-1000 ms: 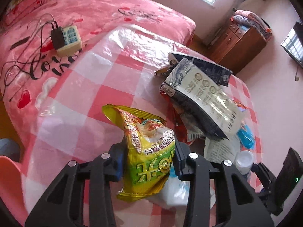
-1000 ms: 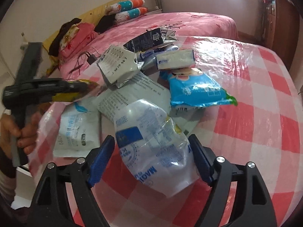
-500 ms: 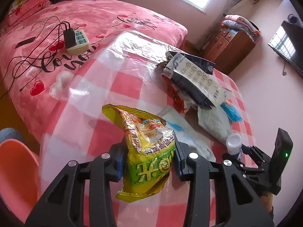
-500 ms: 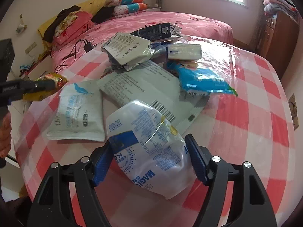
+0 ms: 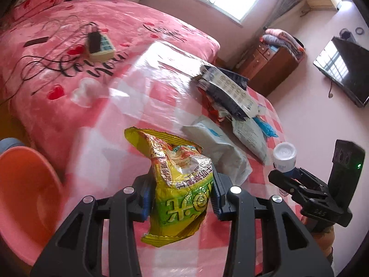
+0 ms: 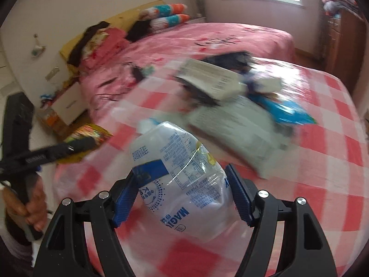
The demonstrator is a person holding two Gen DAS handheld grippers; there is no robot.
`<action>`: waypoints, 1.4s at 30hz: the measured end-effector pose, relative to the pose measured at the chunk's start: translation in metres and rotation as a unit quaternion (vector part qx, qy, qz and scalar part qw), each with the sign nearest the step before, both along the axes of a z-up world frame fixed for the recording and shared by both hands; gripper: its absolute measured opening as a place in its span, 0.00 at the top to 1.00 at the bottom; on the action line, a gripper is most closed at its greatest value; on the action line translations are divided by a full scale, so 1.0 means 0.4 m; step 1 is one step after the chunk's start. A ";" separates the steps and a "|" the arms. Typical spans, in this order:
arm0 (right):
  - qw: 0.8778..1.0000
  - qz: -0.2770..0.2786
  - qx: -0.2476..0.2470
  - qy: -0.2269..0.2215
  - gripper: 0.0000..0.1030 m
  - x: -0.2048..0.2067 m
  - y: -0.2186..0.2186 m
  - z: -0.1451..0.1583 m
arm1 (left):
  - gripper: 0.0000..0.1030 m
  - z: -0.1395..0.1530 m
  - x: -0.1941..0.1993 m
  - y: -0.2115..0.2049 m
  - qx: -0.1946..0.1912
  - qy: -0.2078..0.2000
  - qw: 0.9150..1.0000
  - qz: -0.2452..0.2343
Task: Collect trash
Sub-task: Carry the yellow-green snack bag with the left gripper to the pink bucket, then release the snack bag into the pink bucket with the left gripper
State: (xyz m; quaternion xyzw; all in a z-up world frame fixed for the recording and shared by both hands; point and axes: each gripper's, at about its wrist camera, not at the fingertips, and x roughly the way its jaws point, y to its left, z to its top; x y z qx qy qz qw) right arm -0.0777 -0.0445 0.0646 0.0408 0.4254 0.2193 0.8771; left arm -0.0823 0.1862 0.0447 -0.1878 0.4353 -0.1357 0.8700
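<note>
My left gripper point(image 5: 182, 191) is shut on a yellow-green snack bag point(image 5: 180, 184) and holds it above the near edge of the red-checked table point(image 5: 147, 92). My right gripper point(image 6: 182, 191) is shut on a crushed clear plastic bottle point(image 6: 180, 182) with a blue label; its white cap shows in the left wrist view point(image 5: 284, 154). The left gripper with the snack bag shows at the left of the right wrist view point(image 6: 76, 145). More wrappers lie on the table: a white pouch point(image 5: 219, 152), a dark bag with white print point(image 5: 228, 92) and a blue packet point(image 6: 286, 110).
An orange basin point(image 5: 20, 189) sits low at the left, below the table edge. A pink bed point(image 5: 69, 53) with a power strip point(image 5: 101, 48) and cables stands behind the table. A wooden dresser point(image 5: 272, 62) and a TV point(image 5: 346, 67) are at the right.
Both grippers have pulled back and to the left with their loads, away from the trash pile. The orange basin now fills more of the left wrist view. The right view is motion-blurred.
</note>
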 end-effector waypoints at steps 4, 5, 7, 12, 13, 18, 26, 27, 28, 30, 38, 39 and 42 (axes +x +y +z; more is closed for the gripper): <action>0.997 0.063 0.035 0.008 0.29 0.005 0.162 0.020 | 0.60 0.005 -0.056 0.119 0.004 -0.004 0.999 0.044; 0.996 0.076 0.041 0.010 0.29 0.006 0.197 0.022 | 0.60 0.003 -0.070 0.151 0.009 -0.004 0.998 0.057; 0.992 0.116 0.053 0.021 0.29 0.012 0.303 0.020 | 0.60 -0.004 -0.099 0.218 0.022 -0.004 0.996 0.086; 0.978 0.187 0.078 0.053 0.29 0.033 0.512 -0.013 | 0.60 -0.050 -0.163 0.373 0.060 0.008 0.986 0.155; 0.976 0.194 0.080 0.057 0.29 0.037 0.540 -0.019 | 0.60 -0.059 -0.172 0.396 0.063 0.012 0.984 0.163; 0.968 0.225 0.072 0.083 0.26 0.058 0.699 -0.070 | 0.56 -0.134 -0.198 0.493 0.068 0.037 0.976 0.202; 0.980 0.163 0.093 0.067 0.12 0.044 0.652 -0.079 | 0.19 -0.163 -0.231 0.530 0.129 0.012 0.963 0.238; 0.981 0.156 0.095 0.062 0.12 0.045 0.633 -0.072 | 0.18 -0.160 -0.234 0.531 0.133 0.002 0.962 0.238; 0.983 0.147 0.095 0.054 0.12 0.042 0.615 -0.068 | 0.18 -0.154 -0.240 0.533 0.134 -0.013 0.962 0.236; 0.988 0.119 0.088 0.034 0.12 0.033 0.565 -0.061 | 0.18 -0.144 -0.252 0.531 0.134 -0.031 0.963 0.234; 0.994 0.065 0.080 -0.024 0.07 -0.026 0.381 -0.050 | 0.18 -0.087 -0.256 0.443 0.191 -0.069 0.957 0.205; 0.994 0.065 0.086 -0.028 0.07 -0.031 0.364 -0.051 | 0.18 -0.078 -0.251 0.420 0.205 -0.067 0.956 0.197; 0.993 0.062 0.090 -0.042 0.06 -0.047 0.316 -0.054 | 0.18 -0.062 -0.236 0.367 0.217 -0.057 0.957 0.185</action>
